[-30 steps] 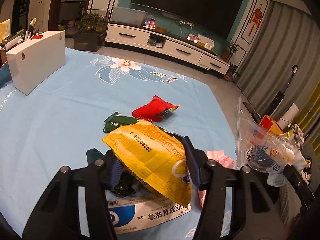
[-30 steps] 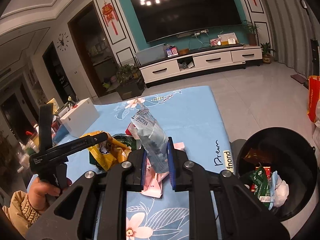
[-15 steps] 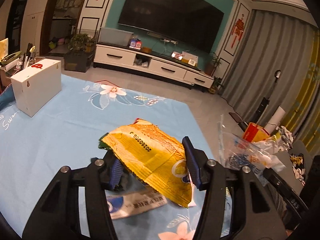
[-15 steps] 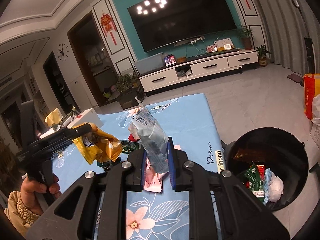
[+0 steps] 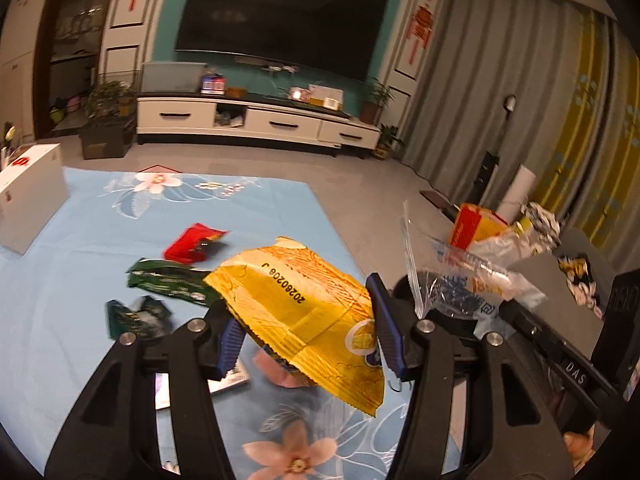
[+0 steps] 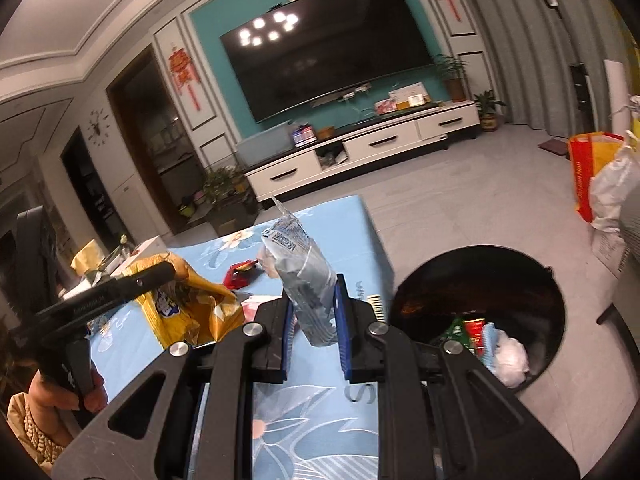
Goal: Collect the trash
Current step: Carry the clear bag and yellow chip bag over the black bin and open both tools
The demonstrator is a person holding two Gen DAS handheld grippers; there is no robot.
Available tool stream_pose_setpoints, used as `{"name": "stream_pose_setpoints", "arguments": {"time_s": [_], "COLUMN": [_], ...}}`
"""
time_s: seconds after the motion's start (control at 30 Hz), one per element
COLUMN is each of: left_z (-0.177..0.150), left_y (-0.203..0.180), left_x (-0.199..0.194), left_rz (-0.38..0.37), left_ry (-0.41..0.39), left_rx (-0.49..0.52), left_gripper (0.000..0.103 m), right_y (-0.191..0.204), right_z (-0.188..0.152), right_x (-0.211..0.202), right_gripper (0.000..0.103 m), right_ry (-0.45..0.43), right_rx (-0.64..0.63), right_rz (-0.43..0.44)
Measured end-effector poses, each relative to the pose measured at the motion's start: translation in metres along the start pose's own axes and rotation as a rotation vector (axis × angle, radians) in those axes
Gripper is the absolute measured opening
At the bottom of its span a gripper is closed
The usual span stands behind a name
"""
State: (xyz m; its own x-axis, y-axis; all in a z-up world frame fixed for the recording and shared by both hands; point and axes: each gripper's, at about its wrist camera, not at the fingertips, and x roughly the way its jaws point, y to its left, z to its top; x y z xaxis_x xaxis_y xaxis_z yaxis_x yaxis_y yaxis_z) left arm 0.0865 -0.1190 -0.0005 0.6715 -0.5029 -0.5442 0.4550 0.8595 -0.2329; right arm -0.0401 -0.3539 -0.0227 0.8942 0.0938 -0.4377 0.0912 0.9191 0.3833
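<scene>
My left gripper [image 5: 308, 332] is shut on a crumpled yellow snack bag [image 5: 304, 304] and holds it above the blue floral tablecloth [image 5: 80, 248]. The bag also shows in the right wrist view [image 6: 188, 308]. My right gripper [image 6: 314, 328] is shut on a clear, grey printed plastic bag [image 6: 304, 276] that stands up between the fingers; it also shows in the left wrist view [image 5: 460, 284]. A black trash bin [image 6: 480, 280] with wrappers inside stands on the floor to the right of the table. A red wrapper [image 5: 194, 242] and green wrappers [image 5: 168, 280] lie on the cloth.
A white box [image 5: 28, 196] stands at the table's far left. A white paper packet [image 5: 224, 376] and a pink wrapper lie under the left gripper. Bags and a red-yellow box [image 5: 476, 224] sit on the floor at right. A TV cabinet [image 5: 256, 120] lines the far wall.
Both grippers rose and moved right with their bags. The yellow bag is higher above the cloth, and the bin is closer and larger in the right wrist view.
</scene>
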Motion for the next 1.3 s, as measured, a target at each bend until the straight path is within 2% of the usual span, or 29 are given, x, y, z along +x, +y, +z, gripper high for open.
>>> {"name": "stream_pose_setpoints", "arguments": {"time_s": [0.63, 1.07, 1.3], "left_z": [-0.007, -0.023, -0.033], "left_y": [-0.115, -0.158, -0.164], "left_x": [0.061, 0.115, 0.147], "left_rz": [-0.102, -0.152, -0.157], "left_ry": [0.061, 0.124, 0.183], "left_rx": [0.24, 0.337, 0.349], "left_gripper": [0.058, 0.061, 0.061], "right_y": [-0.077, -0.115, -0.124], "right_z": [-0.018, -0.032, -0.042], "right_x": [-0.018, -0.009, 0.006], "right_gripper": [0.019, 0.019, 0.019], "right_ry": [-0.039, 0.001, 0.041], "right_rx": [0.122, 0.207, 0.219], "right_rz": [-0.155, -0.218, -0.242]}}
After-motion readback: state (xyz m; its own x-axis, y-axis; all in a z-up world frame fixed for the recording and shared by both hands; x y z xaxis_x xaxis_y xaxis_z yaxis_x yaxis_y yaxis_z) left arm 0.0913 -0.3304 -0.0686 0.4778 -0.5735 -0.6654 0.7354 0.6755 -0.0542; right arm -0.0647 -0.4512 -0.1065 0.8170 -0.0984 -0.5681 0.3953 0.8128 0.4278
